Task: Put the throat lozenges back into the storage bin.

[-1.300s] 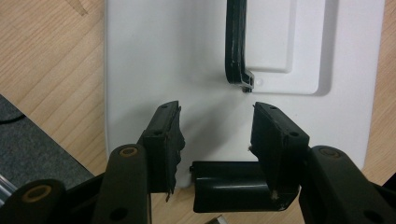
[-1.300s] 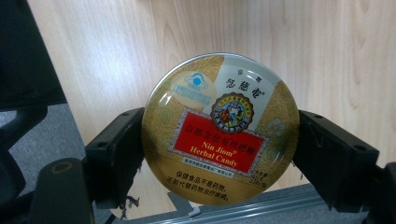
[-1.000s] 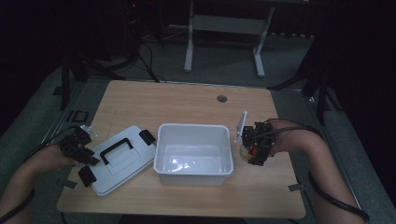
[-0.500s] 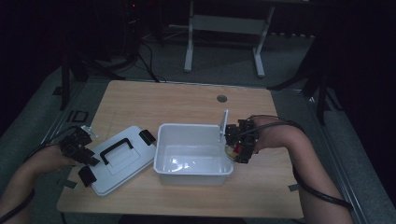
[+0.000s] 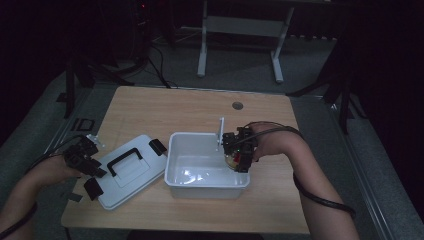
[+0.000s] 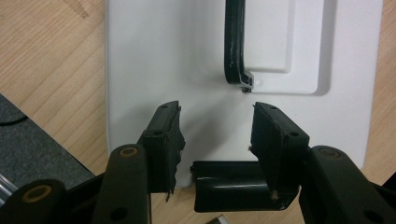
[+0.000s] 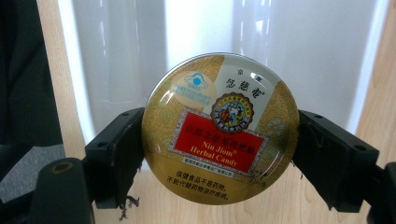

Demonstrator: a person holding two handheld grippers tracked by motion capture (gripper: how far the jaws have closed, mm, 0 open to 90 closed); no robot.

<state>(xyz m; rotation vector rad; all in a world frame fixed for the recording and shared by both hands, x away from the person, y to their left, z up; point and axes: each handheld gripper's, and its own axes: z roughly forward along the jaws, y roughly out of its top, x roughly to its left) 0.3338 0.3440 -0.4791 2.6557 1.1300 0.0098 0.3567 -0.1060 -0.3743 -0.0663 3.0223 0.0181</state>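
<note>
Over the white bin's [image 5: 200, 187] right rim, my right tool [image 7: 219, 154] clamps the round candy tin [image 7: 220, 128] by its edge, lid facing cam. Tin's stiff, light, glossy, prob slippery, so grip across its widest part. Left tool [image 6: 215, 135] sits half open, gripping nothing, over the lid [image 6: 154, 60] on the tabletop [image 5: 165, 107].

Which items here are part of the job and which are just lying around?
In play:
- round candy tin, clamped in the right gripper
- open white box, tin held over its right edge
- white lid with black handle, left gripper open over its latch

Lying about:
- small clear item by the table's left edge
- metal stand on the floor behind
</note>
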